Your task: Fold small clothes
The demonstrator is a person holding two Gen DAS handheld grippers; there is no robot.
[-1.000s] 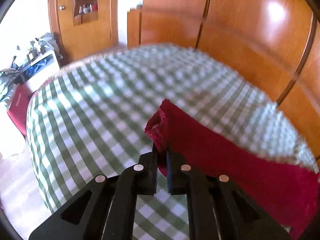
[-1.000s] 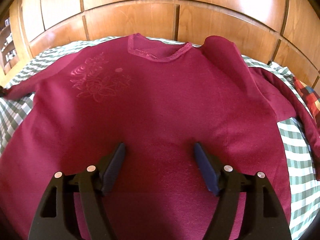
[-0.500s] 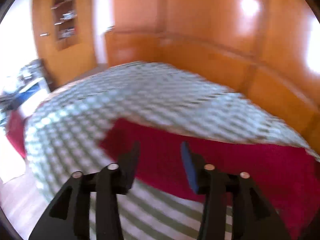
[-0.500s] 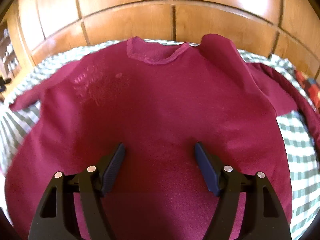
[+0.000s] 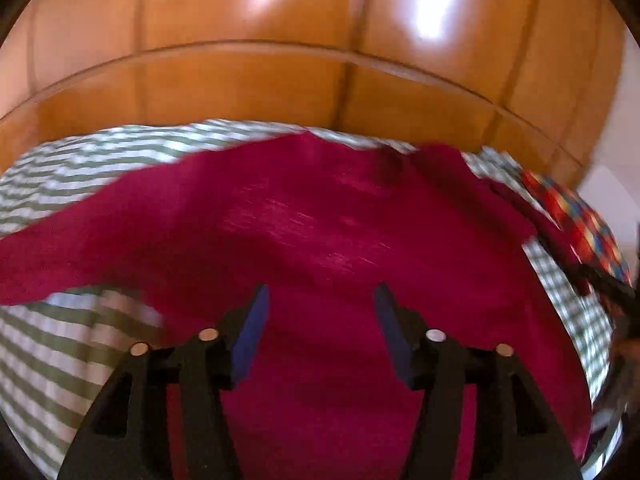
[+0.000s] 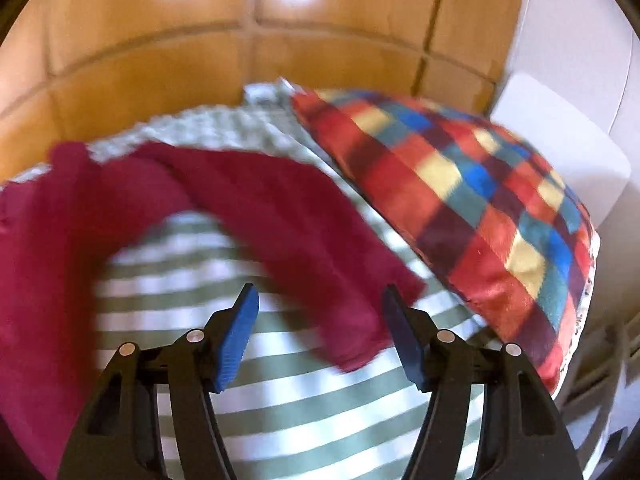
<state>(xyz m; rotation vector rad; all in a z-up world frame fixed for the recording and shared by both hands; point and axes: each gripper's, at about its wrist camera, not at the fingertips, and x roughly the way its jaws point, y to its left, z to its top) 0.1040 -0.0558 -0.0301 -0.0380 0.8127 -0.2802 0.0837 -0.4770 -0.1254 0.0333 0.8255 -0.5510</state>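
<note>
A dark red sweater [image 5: 320,232] lies spread on a bed with a green-and-white checked cover [image 5: 60,352]. My left gripper [image 5: 320,300] hovers over the sweater's body, its jaws opening with nothing pinched between them. In the right wrist view the sweater's right sleeve [image 6: 304,240] runs diagonally across the checked cover [image 6: 320,420]. My right gripper [image 6: 320,304] hangs over the sleeve's cuff end with its jaws closing; the cuff lies between and below the fingers, and the pads do not press on it. Both views are motion-blurred.
A multicoloured checked pillow [image 6: 472,208] lies at the bed's right side, close to the sleeve. Wooden wardrobe panels [image 5: 280,80] stand behind the bed. A white object [image 6: 560,152] stands beyond the pillow.
My left gripper let go of the left sleeve cuff, opened and swung right over the sweater's body. My right gripper swung right from the sweater's body to the right sleeve.
</note>
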